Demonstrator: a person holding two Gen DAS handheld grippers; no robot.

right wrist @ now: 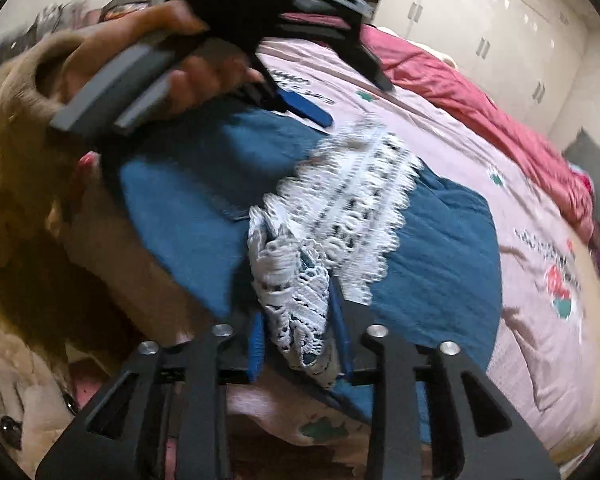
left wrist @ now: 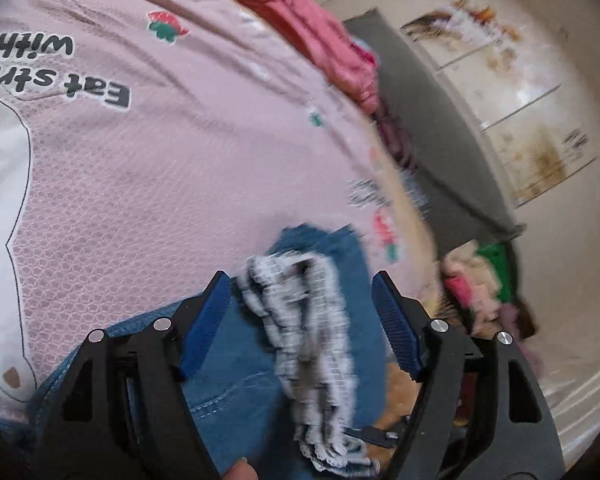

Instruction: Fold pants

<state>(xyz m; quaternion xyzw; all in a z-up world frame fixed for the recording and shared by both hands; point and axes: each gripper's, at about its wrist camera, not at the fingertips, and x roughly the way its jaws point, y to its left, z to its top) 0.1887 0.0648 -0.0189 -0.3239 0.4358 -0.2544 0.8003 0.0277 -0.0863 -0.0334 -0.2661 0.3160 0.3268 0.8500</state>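
Blue denim pants (right wrist: pixel 440 264) with a white lace trim (right wrist: pixel 352 200) lie bunched on a pink bedspread (right wrist: pixel 540 320). My right gripper (right wrist: pixel 298 320) is shut on the lace trim at the pants' near edge. My left gripper (left wrist: pixel 300 304) is open, its blue pads either side of the lace trim (left wrist: pixel 312 320) over the pants (left wrist: pixel 240 368); it also shows in the right wrist view (right wrist: pixel 304 108), held in a hand above the pants' far edge.
A red blanket (right wrist: pixel 500 112) lies along the far side of the bed. White wardrobes (right wrist: pixel 500 20) stand behind. A grey headboard (left wrist: pixel 432 128) and a heap of clothes (left wrist: pixel 480 280) sit beside the bed. A brown fuzzy sleeve (right wrist: pixel 16 184) fills the left.
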